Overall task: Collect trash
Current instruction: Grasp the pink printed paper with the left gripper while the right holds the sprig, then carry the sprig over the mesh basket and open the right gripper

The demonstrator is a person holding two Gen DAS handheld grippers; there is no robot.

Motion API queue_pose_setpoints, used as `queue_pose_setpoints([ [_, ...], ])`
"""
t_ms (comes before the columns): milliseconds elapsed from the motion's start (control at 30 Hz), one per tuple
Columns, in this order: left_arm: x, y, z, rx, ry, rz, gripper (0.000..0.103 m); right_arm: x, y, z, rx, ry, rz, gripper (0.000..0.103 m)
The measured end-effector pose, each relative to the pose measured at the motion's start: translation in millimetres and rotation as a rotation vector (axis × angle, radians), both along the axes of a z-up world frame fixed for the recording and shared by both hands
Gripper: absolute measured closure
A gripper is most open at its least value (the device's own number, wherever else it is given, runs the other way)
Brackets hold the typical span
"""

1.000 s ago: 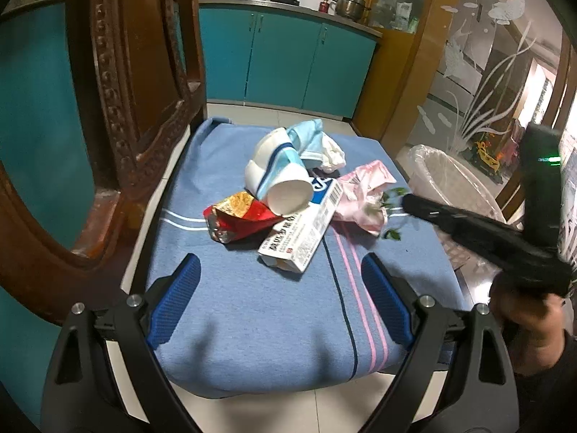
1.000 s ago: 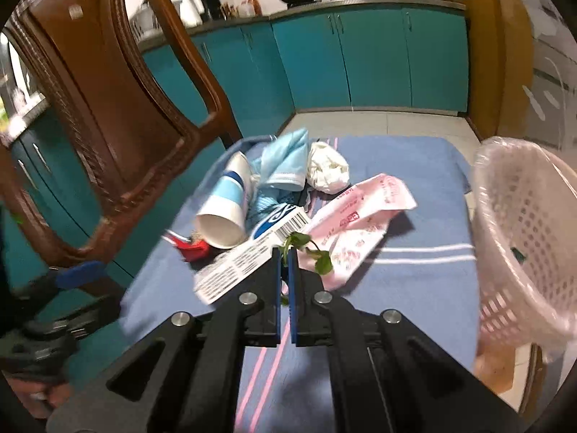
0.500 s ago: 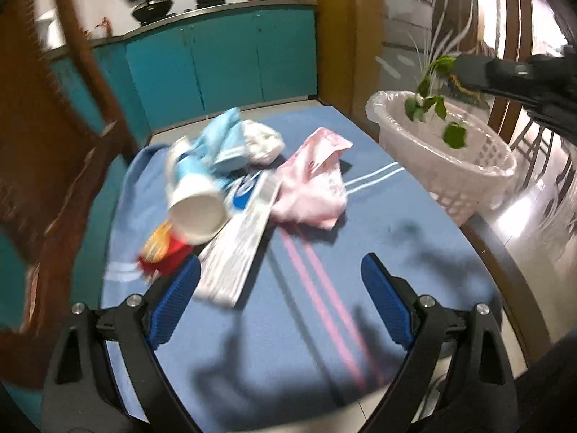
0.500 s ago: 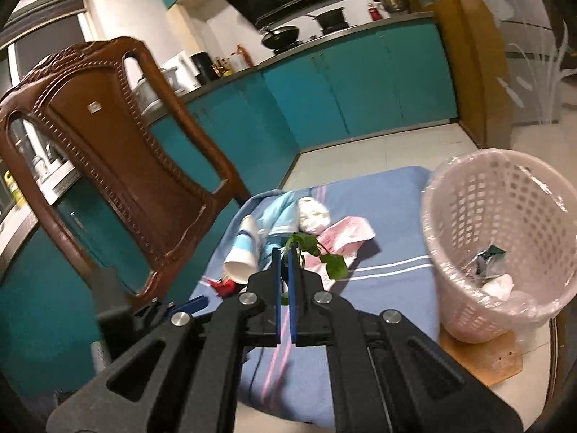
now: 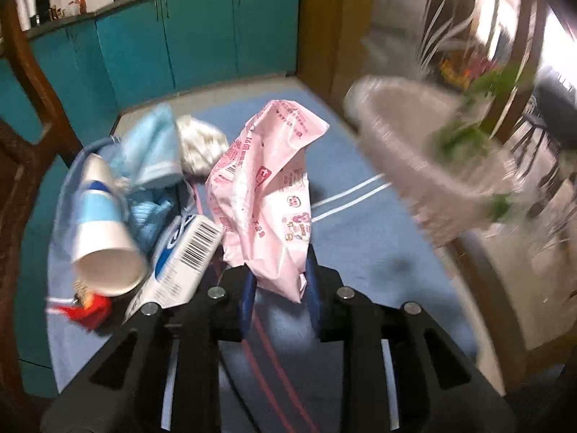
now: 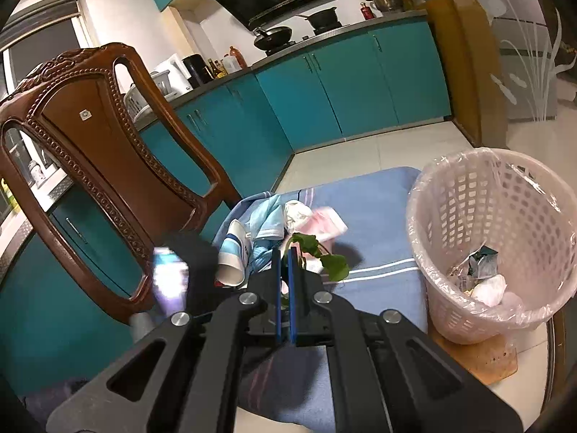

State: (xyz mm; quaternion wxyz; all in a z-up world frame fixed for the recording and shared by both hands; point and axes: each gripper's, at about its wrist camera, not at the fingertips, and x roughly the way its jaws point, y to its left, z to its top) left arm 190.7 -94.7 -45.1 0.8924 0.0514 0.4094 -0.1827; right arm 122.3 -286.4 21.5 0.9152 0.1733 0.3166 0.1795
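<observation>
My left gripper (image 5: 277, 281) is shut on a crumpled pink plastic wrapper (image 5: 267, 195) that stands up from the blue cloth (image 5: 360, 238). Left of it lie a paper cup (image 5: 101, 238), a white barcode box (image 5: 180, 263), a red wrapper (image 5: 86, 306), light blue cloth pieces (image 5: 151, 155) and a white wad (image 5: 198, 144). My right gripper (image 6: 285, 270) is shut on a green leafy sprig (image 6: 321, 256), held high above the cloth, left of the pink lined basket (image 6: 497, 238). The sprig shows blurred over the basket in the left wrist view (image 5: 465, 137).
A carved wooden chair (image 6: 101, 166) stands at the left of the table. The basket holds some trash and sits on a wooden board (image 6: 483, 357) at the table's right edge. Teal kitchen cabinets (image 6: 342, 86) line the back.
My left gripper moved forward and shut on the pink wrapper, lifting its near end. My right gripper rose a little higher with the sprig, by the basket.
</observation>
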Motion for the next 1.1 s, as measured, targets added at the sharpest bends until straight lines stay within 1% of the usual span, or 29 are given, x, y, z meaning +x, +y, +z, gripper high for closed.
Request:
queue_pose_setpoints([
  [67, -23.4, 22.8, 24.1, -0.099, -0.024, -0.023, 0.078, -1.2, 2.4, 0.2, 0.000, 0.002, 0.005, 0.099],
  [100, -38.1, 37.2, 37.0, -0.133, -0.042, -0.025, 0.078, -2.4, 4.7, -0.4, -0.006, 0.003, 0.012, 0.099],
  [167, -55.6, 57.7, 50.4, -0.169, -0.060, -0.020, 0.078, -4.8, 12.3, -2.9, -0.026, 0.010, 0.028, 0.099],
  [200, -63.6, 69.0, 54.1, -0.186, -0.064, -0.008, 0.078, -6.1, 15.5, -4.4, -0.034, 0.013, 0.033, 0.099],
  [267, -76.9, 94.1, 57.3, -0.209, -0.062, 0.057, 0.078, -8.1, 26.4, -8.2, -0.057, 0.021, 0.053, 0.099],
  [333, -85.1, 117.5, 56.9, -0.259, -0.062, 0.114, 0.078, -9.2, 35.4, -11.9, -0.078, 0.030, 0.065, 0.099],
  [400, -85.3, 128.5, 57.1, -0.281, -0.055, 0.142, 0.078, -9.8, 43.2, -15.8, -0.093, 0.040, 0.077, 0.099],
  [433, -84.8, 132.2, 57.1, -0.287, -0.054, 0.143, 0.078, -9.8, 45.9, -17.7, -0.100, 0.043, 0.082, 0.099],
  [500, -82.9, 133.8, 53.1, -0.256, -0.059, 0.149, 0.078, -9.3, 52.2, -21.3, -0.118, 0.048, 0.089, 0.099],
  [600, -83.2, 124.1, 44.9, -0.254, -0.033, 0.155, 0.078, -7.9, 55.6, -25.2, -0.129, 0.055, 0.091, 0.099],
  [700, -80.8, 118.7, 37.6, -0.234, -0.018, 0.146, 0.078, -7.3, 57.1, -26.5, -0.133, 0.057, 0.088, 0.099],
  [833, -85.2, 116.1, 39.0, -0.227, -0.021, 0.138, 0.078, -5.7, 56.5, -28.1, -0.140, 0.066, 0.083, 0.099],
  [1100, -79.8, 116.6, 34.6, -0.212, -0.019, 0.152, 0.077, -6.3, 57.3, -28.5, -0.147, 0.067, 0.085, 0.099],
])
